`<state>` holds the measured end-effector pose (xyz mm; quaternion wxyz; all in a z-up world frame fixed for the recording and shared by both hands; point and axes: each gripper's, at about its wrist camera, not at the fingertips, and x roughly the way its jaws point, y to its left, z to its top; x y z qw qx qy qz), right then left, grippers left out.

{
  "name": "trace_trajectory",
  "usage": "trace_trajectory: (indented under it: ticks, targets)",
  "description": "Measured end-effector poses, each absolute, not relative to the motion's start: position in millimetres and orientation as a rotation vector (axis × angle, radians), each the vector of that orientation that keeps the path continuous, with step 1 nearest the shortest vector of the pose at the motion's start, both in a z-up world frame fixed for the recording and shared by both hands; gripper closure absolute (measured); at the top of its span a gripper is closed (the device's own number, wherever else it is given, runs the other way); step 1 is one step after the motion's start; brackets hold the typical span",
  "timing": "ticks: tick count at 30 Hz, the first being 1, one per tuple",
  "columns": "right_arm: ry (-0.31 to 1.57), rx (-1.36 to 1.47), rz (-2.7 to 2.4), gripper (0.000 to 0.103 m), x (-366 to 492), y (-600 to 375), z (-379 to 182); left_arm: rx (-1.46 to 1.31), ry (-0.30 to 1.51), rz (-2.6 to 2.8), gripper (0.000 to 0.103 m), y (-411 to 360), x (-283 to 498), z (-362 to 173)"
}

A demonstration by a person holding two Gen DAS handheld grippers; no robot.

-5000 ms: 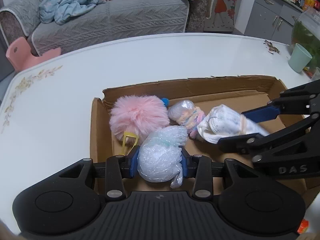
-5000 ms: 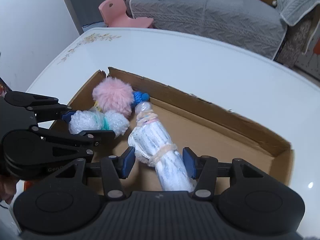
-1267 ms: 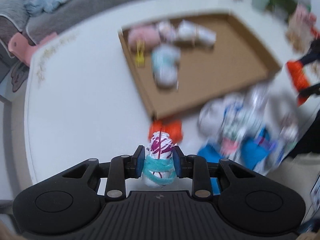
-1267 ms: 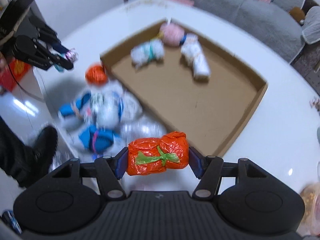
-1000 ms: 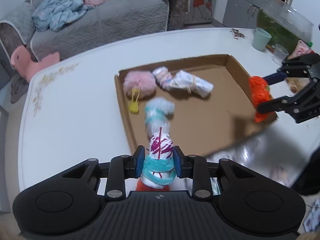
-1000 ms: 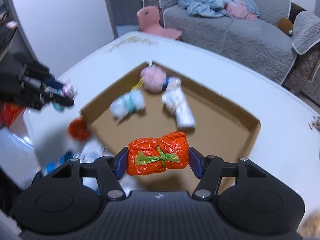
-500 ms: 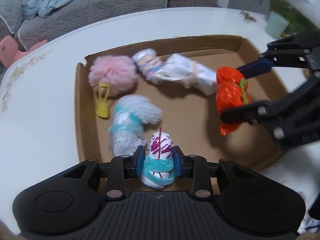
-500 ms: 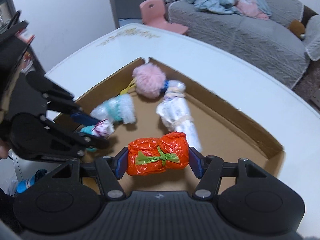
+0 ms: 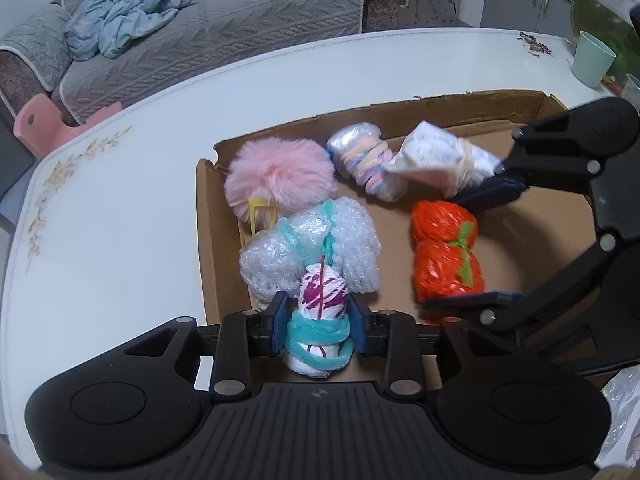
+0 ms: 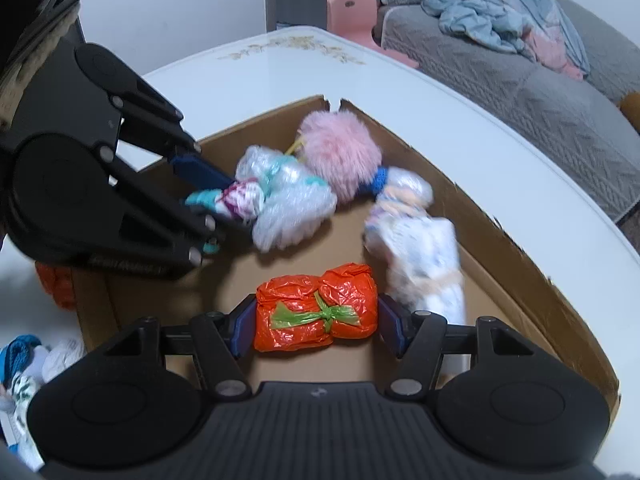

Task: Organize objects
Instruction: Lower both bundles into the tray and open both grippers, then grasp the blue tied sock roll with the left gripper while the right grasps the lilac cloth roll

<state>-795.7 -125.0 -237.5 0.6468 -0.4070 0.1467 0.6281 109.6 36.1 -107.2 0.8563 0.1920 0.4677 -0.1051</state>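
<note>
Bundles were both low inside the box [image 9: 206, 240]: our left gripper [image 9: 318, 326], jaws just easing apart, flanked the purple bundle [image 9: 320, 312]; right gripper [image 10: 316, 326] gripped the orange bundle [image 10: 316, 308]. We judged gentle releases best.

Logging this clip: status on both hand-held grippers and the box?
Left hand-held gripper easing open around teal-banded bundle. Right hand-held gripper clamps orange bundle over cardboard box. Bubble-wrap bundle just ahead.

White desk [image 9: 132, 200], glossy, floral print along one edge. Shallow cardboard tray [image 9: 208, 240] sits flat on it. Mint cup [image 9: 592, 64] stands near the far corner. Orange bundle [image 10: 54, 286] and small wrapped bundles [image 10: 28, 364] lie on the desk beside the tray.
</note>
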Motion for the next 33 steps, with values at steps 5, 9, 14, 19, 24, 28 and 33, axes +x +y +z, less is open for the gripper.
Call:
trace_trajectory:
  ticks: [5,9,14,19,24,28,33]
  targets:
    - [0.318,-0.931,1.419,0.044,-800.0,-123.5,-237.3,0.408,0.979,-0.218,0.058,35.7,109.3,-108.9]
    - [0.319,-0.938,1.408,0.041,-800.8,-125.5,-240.6,0.407,0.967,-0.218,0.034,33.9,107.4,-107.0]
    - [0.318,-0.946,1.397,0.041,-804.0,-125.5,-240.5,0.407,0.960,-0.222,0.033,34.0,104.8,-103.0]
    - [0.310,-0.945,1.383,0.039,-804.7,-128.2,-238.3,0.387,0.959,-0.232,0.026,34.7,99.6,-94.0]
    - [0.288,-0.946,1.382,0.026,-812.1,-137.0,-228.3,0.405,0.936,-0.250,0.021,34.1,82.7,-72.9]
    - [0.277,-0.929,1.370,0.025,-817.5,-149.6,-217.4,0.402,0.923,-0.250,0.020,40.1,65.4,-51.3]
    - [0.257,-0.916,1.345,0.025,-827.2,-176.4,-199.1,0.397,0.963,-0.243,0.018,54.1,32.5,-32.0]
